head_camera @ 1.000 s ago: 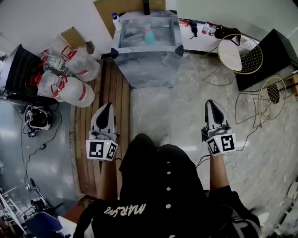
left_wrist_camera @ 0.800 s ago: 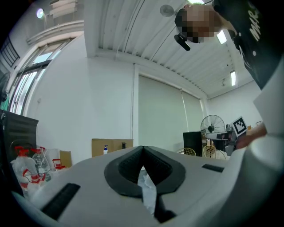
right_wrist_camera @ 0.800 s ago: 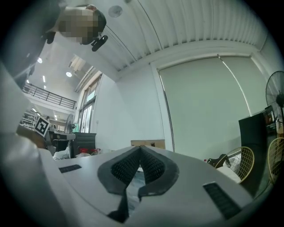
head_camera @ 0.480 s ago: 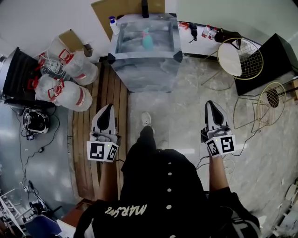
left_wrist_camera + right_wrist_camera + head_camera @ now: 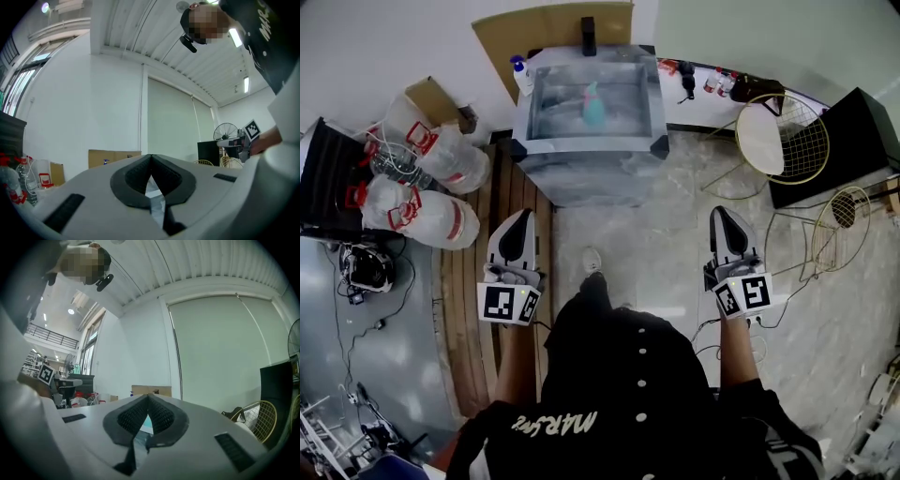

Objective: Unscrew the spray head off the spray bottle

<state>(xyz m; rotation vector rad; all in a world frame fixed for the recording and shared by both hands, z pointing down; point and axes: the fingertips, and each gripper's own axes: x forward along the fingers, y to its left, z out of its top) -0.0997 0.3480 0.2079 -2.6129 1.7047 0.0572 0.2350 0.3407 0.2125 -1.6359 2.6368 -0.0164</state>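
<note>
On the grey table (image 5: 558, 117), the teal spray bottle (image 5: 593, 105) stands upright.

A grey marbled bench (image 5: 586, 173) stands by the white wall (image 5: 384, 37); behind it leans a cardboard sheet (image 5: 548, 26); right of it, gold wire chairs (image 5: 806, 112) and a black cabinet (image 5: 853, 117); before it, pale marble floor (image 5: 656, 253); to its left, wooden planks (image 5: 478, 319).

Teal spray bottle (image 5: 593, 109), spray head (image 5: 590, 88) attached, stands on the grey table (image 5: 558, 117).
</note>
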